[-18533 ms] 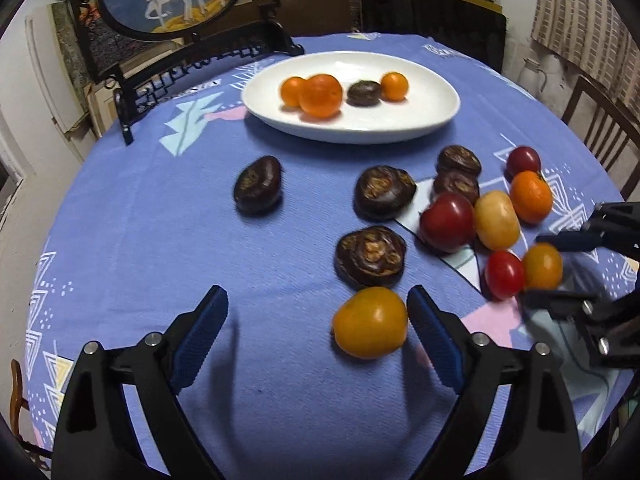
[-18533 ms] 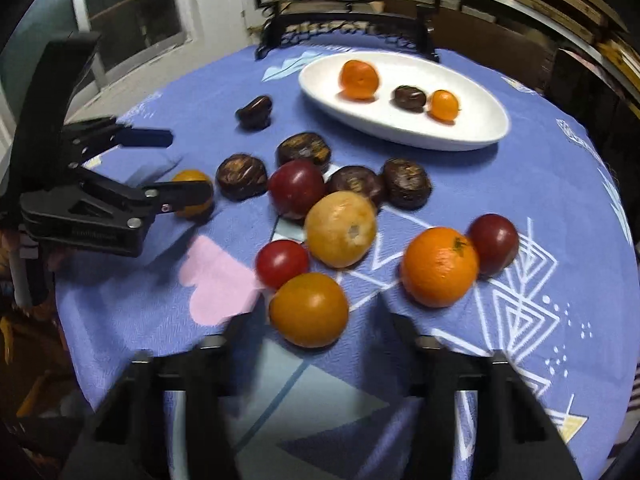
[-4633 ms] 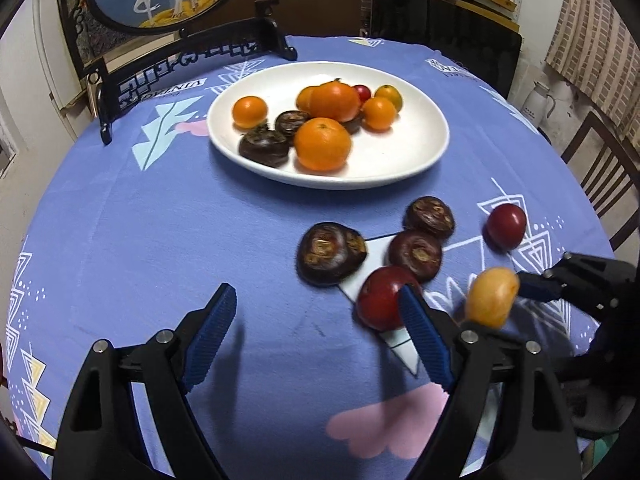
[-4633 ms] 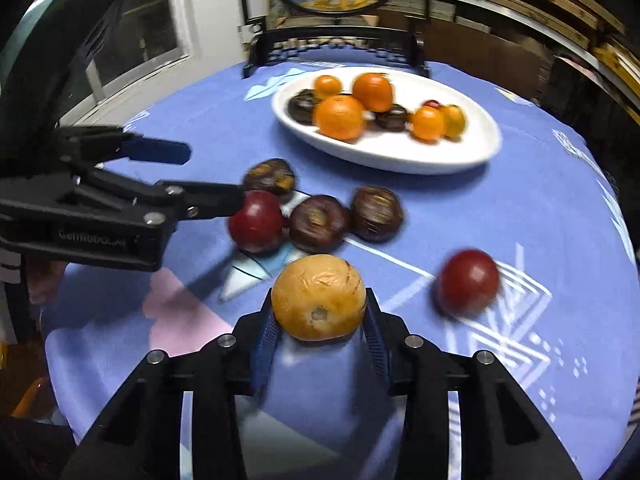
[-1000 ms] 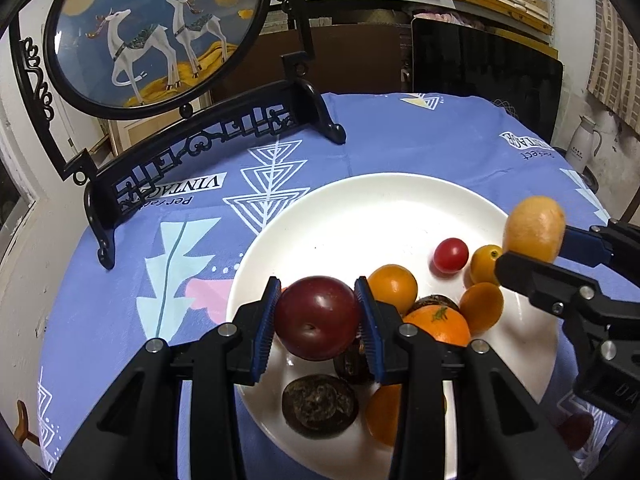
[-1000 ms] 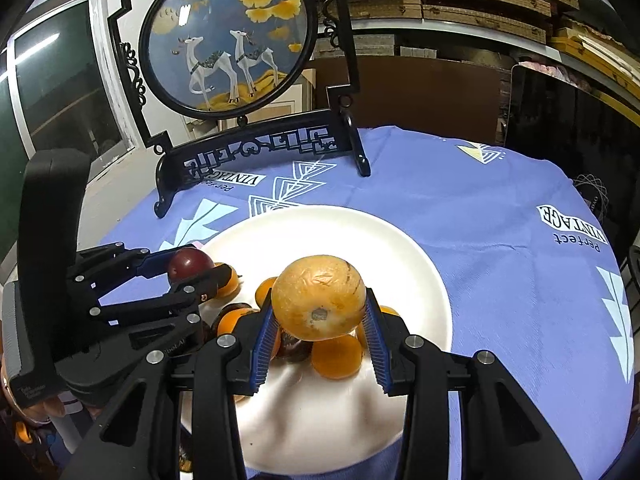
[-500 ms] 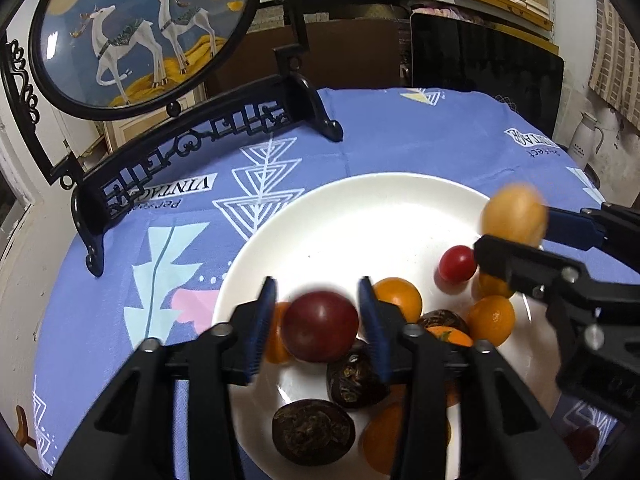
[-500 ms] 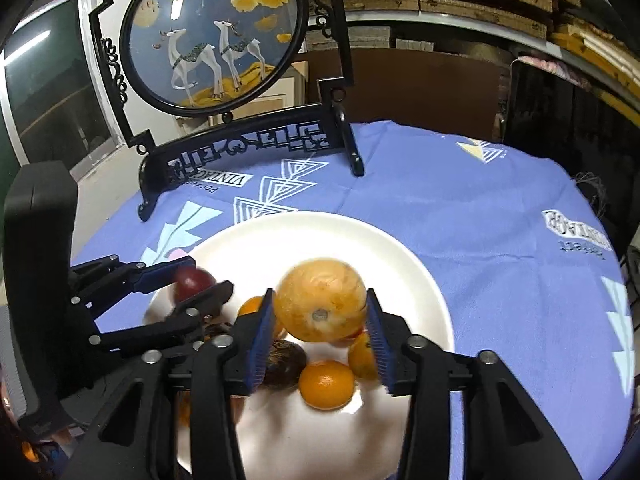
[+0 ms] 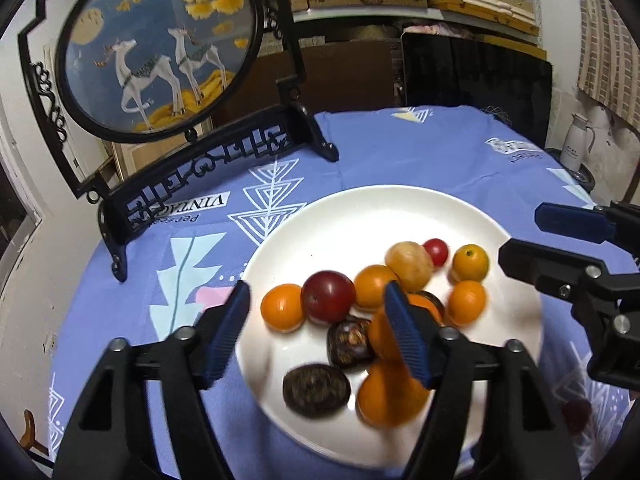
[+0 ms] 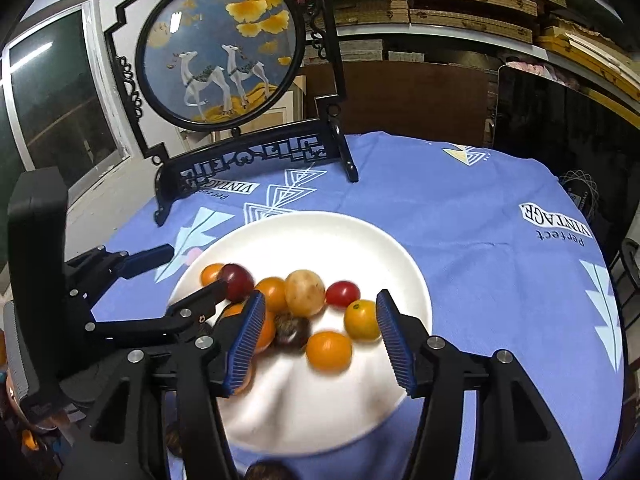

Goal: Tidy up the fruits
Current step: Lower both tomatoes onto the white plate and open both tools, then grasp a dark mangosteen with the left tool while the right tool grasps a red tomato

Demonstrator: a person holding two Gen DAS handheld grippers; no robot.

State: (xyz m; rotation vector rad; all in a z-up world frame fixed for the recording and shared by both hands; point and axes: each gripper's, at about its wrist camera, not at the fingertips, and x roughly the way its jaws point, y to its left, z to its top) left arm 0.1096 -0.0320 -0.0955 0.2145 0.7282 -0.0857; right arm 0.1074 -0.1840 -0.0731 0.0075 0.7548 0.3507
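Left wrist view: the left gripper (image 9: pixel 316 328) hangs released, jaws spread wide and empty, over the near rim of the white plate (image 9: pixel 360 208). A dark red plum (image 9: pixel 328 297) and a pale yellow fruit (image 9: pixel 409 261) lie in the pile of oranges and dark brown fruits. One red fruit (image 9: pixel 576 416) remains on the blue tablecloth (image 9: pixel 420 152).

Right wrist view: the right gripper (image 10: pixel 320 336) is likewise released and empty above the plate. Another fruit (image 10: pixel 264 472) shows beside the plate's near edge, so sorting appears nearly finished.
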